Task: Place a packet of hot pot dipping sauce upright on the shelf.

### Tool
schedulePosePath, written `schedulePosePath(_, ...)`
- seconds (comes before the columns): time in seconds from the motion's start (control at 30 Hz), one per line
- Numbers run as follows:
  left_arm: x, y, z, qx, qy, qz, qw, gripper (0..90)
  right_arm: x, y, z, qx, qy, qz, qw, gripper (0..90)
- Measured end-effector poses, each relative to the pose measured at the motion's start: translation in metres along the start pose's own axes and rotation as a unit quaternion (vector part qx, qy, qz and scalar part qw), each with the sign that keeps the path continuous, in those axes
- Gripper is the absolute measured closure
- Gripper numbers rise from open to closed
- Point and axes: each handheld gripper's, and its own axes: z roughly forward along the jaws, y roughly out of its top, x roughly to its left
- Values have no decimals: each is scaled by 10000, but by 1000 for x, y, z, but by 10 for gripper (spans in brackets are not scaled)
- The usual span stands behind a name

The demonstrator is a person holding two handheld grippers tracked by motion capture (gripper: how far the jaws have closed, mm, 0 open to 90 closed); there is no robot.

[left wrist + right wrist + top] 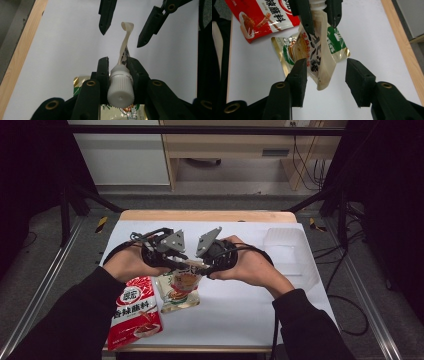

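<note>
A spouted sauce pouch (pixel 181 290) with a white screw cap (pixel 120 86) is lifted at its top off the white table sheet (pixel 240 305). My left gripper (pixel 117 61) is shut on that cap, one jaw on each side. The pouch's body (pixel 319 57) hangs between the jaws of my right gripper (pixel 327 67). That gripper's left jaw lies against the film and its right jaw stands clear, so it is open. In the high view the left gripper (pixel 177 262) and the right gripper (pixel 200 267) meet above the pouch. A curled pouch edge (pixel 125 42) points toward the right gripper's fingertips (pixel 105 27).
A red snack packet (pixel 134 312) lies flat at the front left, beside the pouch. A clear plastic container (pixel 287 250) stands at the back right of the table. The wooden table edge (pixel 205 215) runs along the far side.
</note>
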Motion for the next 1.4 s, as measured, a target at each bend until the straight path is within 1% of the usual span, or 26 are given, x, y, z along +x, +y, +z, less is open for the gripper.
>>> schedulePosePath(0.1,-1,1,1,-6,-20,9,10000,732,0,1,3,50,76,-8,10000,589)
schedulePosePath(0.13,-1,1,1,-6,-20,9,10000,732,0,1,3,50,76,-8,10000,589)
schedulePosePath(0.17,-1,2,2,-73,-174,50,9998,732,1,1,5,78,118,-32,9999,621)
schedulePosePath(0.2,-1,2,2,-73,-174,50,9998,732,1,2,6,84,131,-41,9999,639)
schedulePosePath(0.27,-1,1,2,-40,-146,52,9999,731,1,2,6,112,147,-61,9998,704)
schedulePosePath(0.37,-2,1,3,-76,-174,25,9998,731,1,2,7,151,174,-115,9997,776)
schedulePosePath(0.43,-2,0,4,-93,-212,27,9997,731,2,3,7,167,197,-102,9996,822)
schedulePosePath(0.47,-2,0,4,-93,-212,27,9997,731,2,3,7,167,197,-102,9996,822)
schedulePosePath(0.5,-1,-1,5,-117,-243,17,9996,731,3,3,7,169,202,-100,9996,845)
schedulePosePath(0.7,-1,-4,5,-126,-194,-42,9997,728,4,5,8,248,204,-59,9995,884)
schedulePosePath(0.8,0,-7,5,-192,-167,-94,9996,724,3,6,6,238,161,-63,9996,891)
schedulePosePath(0.83,0,-9,4,-283,-154,-145,9994,721,3,7,5,224,150,-62,9996,892)
schedulePosePath(0.87,0,-9,4,-320,-155,-158,9992,698,2,7,4,222,170,-53,9996,893)
schedulePosePath(0.9,-1,-10,4,-409,-133,-213,9988,654,2,7,4,230,190,-78,9995,894)
schedulePosePath(0.93,-1,-10,4,-409,-133,-213,9988,601,2,8,4,253,173,-74,9995,894)
schedulePosePath(0.97,0,-11,3,-486,-160,-276,9983,558,1,8,3,289,173,-92,9994,894)
schedulePosePath(1.07,-1,-14,4,-620,-154,-241,9977,437,0,8,2,384,147,-141,9991,894)
schedulePosePath(1.1,-1,-14,3,-648,-152,-259,9974,390,-1,8,2,418,136,-150,9989,894)
schedulePosePath(1.13,-2,-16,3,-726,-52,-374,9966,346,-1,8,1,421,135,-143,9989,894)
schedulePosePath(1.17,-2,-18,2,-768,-84,-418,9961,311,-2,7,0,440,120,-205,9987,894)
schedulePosePath(1.2,-2,-19,1,-783,-2,-472,9958,282,-3,7,-1,466,120,-224,9986,894)
schedulePosePath(1.23,-2,-21,2,-867,-143,-463,9951,255,-4,7,-2,497,104,-217,9985,894)
schedulePosePath(1.27,-1,-23,1,-842,-74,-497,9952,231,-5,6,-4,479,76,-217,9986,894)
schedulePosePath(1.3,-2,-27,-1,-710,161,-579,9957,214,-6,6,-6,481,81,-179,9987,894)
schedulePosePath(1.37,-3,-32,-1,-735,221,-688,9947,183,-8,5,-10,496,52,-195,9986,893)
schedulePosePath(1.4,-3,-32,-1,-735,221,-688,9947,164,-8,5,-10,496,52,-195,9986,893)
